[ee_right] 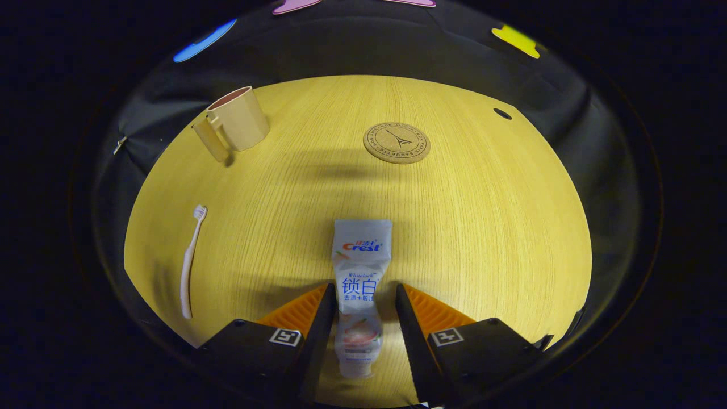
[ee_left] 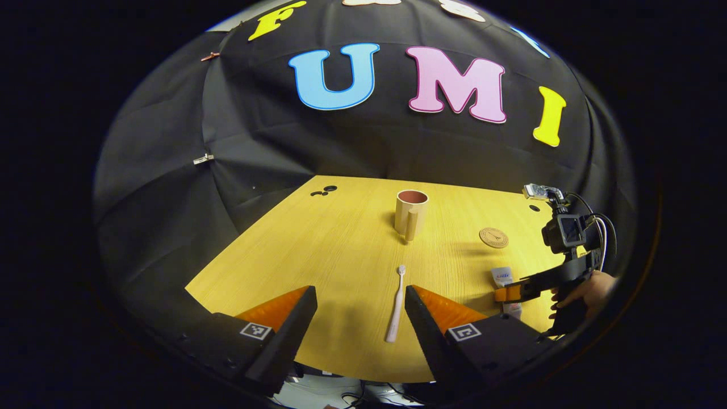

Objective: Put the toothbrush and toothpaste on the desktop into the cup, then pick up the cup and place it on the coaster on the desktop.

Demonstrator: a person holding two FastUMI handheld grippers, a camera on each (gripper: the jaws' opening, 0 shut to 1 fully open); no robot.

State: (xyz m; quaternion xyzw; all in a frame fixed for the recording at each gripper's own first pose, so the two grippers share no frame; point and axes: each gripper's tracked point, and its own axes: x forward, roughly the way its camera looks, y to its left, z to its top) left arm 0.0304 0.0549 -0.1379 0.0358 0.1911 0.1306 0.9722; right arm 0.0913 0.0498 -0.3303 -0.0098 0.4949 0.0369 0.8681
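- We held the right gripper [ee_right: 359, 301] parted astride the tube [ee_right: 361, 267], not yet pinching; soft, so grip mid-body.
- The left gripper [ee_left: 360, 307] stood open by the light, stiff brush [ee_left: 396, 304].
- Cup [ee_left: 410, 213] and coaster [ee_left: 493, 237] sat beyond.

A recording booth is showing here — black cloth wall [ee_left: 170, 187] clipped up and hanging behind a pale wooden worktop [ee_left: 318, 250].

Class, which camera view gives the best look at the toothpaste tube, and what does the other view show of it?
The right gripper view: the toothpaste tube lies flat on the desk, close and whole, between that gripper's open tongs. In the left gripper view it is small, far off and partly covered by the right gripper.
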